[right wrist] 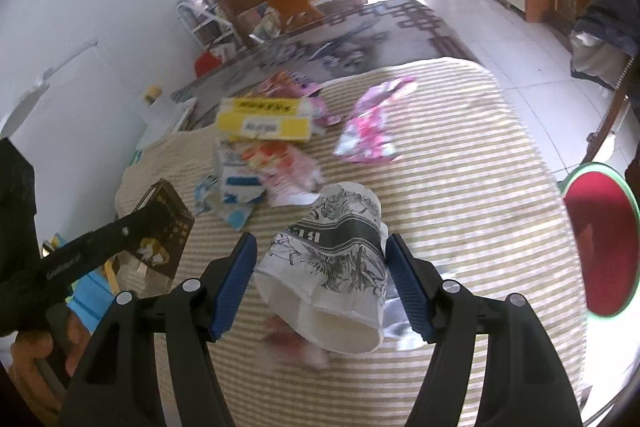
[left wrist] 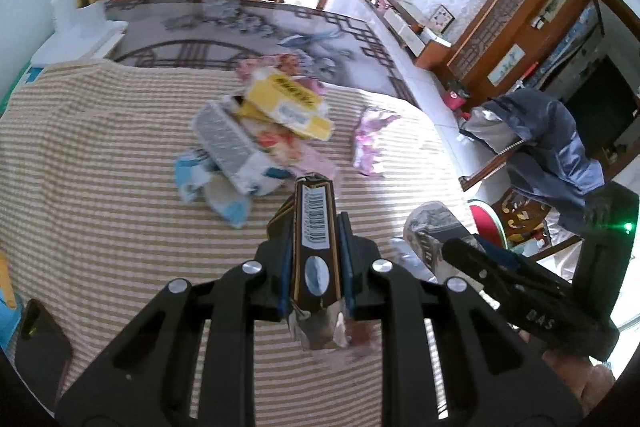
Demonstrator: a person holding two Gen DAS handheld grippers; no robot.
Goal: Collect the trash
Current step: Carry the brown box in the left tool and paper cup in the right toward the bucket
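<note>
Striped counter carries the trash pile. My left tool grips a dark carton; my right tool gapes around a tipped paper cup. I'd close gently at mid-wall, or it crumples.

Both wrist cameras looked down along their fingers, close over the striped tablecloth, sharing the trash pile.
</note>
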